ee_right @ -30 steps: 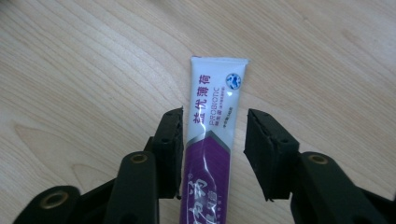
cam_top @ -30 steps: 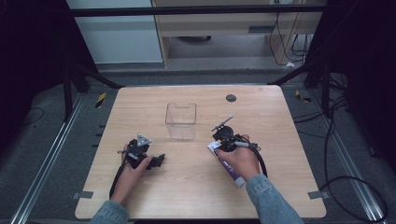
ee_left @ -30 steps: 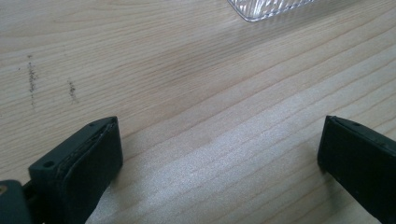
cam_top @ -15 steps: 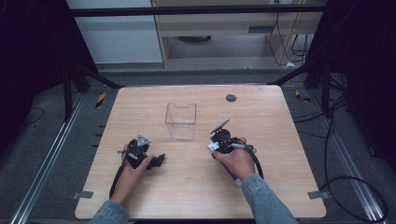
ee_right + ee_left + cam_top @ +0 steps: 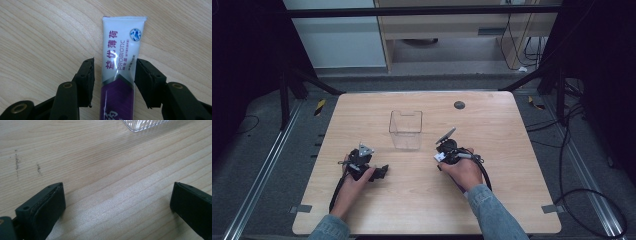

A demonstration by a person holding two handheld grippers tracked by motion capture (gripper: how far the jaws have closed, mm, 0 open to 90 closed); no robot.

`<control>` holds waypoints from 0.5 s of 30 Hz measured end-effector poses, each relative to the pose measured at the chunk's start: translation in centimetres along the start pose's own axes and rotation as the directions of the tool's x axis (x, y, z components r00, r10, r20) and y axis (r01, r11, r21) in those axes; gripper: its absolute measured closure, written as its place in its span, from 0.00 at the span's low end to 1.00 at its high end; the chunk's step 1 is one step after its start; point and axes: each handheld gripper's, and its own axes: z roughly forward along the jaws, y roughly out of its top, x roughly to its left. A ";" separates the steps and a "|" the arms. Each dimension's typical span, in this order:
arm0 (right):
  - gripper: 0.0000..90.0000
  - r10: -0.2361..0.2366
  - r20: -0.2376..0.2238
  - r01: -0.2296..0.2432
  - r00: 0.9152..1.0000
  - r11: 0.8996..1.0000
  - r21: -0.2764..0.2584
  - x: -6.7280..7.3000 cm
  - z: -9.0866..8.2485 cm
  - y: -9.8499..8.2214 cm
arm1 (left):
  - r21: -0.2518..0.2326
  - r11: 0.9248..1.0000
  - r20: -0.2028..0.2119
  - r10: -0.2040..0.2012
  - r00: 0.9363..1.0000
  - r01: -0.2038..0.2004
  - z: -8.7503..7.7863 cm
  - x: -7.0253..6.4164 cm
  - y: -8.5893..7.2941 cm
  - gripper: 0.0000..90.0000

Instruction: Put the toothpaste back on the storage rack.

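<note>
On the left, we rest our left gripper (image 5: pixel 379 172) on the table (image 5: pixel 512 130), jaws spread wide over bare wood and grasping nothing; a corner of the clear box (image 5: pixel 142 125) shows just beyond them. That box (image 5: pixel 405 129) stands empty mid-table, so we judge the job, likely putting the tube into it, hardly begun: grasp, lift, carry and drop all remain.

To the right, our right gripper (image 5: pixel 113 80) points down over the tube (image 5: pixel 120 70), which lies flat on the table. Its jaws straddle the tube's middle; the pads sit just beside its edges with a sliver of wood showing at the left pad, so we see no squeeze yet.

Against the earlier frames, the right hand (image 5: pixel 462 170) has sunk over the tube and now hides it from above. Its jaws have just been opening, with the tube between them. The left hand and the box look unchanged.
</note>
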 end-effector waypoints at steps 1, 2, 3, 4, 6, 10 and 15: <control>0.56 -0.001 0.000 0.001 1.000 1.000 0.001 0.0 0.1 0.0 | 0.000 1.000 0.000 0.000 1.000 0.000 0.0 0.0 0.0 0.00; 0.56 0.001 0.001 -0.001 1.000 1.000 0.002 0.0 0.2 0.0 | 0.000 1.000 0.000 0.000 1.000 0.000 0.0 0.0 0.0 0.00; 0.56 0.000 0.001 0.000 1.000 1.000 0.005 0.0 0.2 0.0 | 0.000 1.000 0.000 0.000 1.000 0.000 0.0 0.0 0.0 0.00; 0.56 0.000 0.002 -0.001 1.000 1.000 0.009 0.0 0.3 0.0 | 0.000 1.000 0.000 0.000 1.000 0.000 0.0 0.0 0.0 0.00; 0.56 0.002 0.004 -0.002 1.000 1.000 0.010 0.0 0.4 0.0 | 0.000 1.000 0.000 0.000 1.000 0.000 0.0 0.0 0.0 0.00; 0.57 0.007 0.010 -0.007 1.000 1.000 0.015 -0.1 0.5 0.0 | 0.000 1.000 0.000 0.000 1.000 0.000 0.0 0.0 0.0 0.00; 0.58 0.009 0.010 -0.009 1.000 1.000 0.020 -0.2 0.7 -0.1 | 0.000 1.000 0.000 -0.001 1.000 0.001 0.0 0.0 0.0 0.00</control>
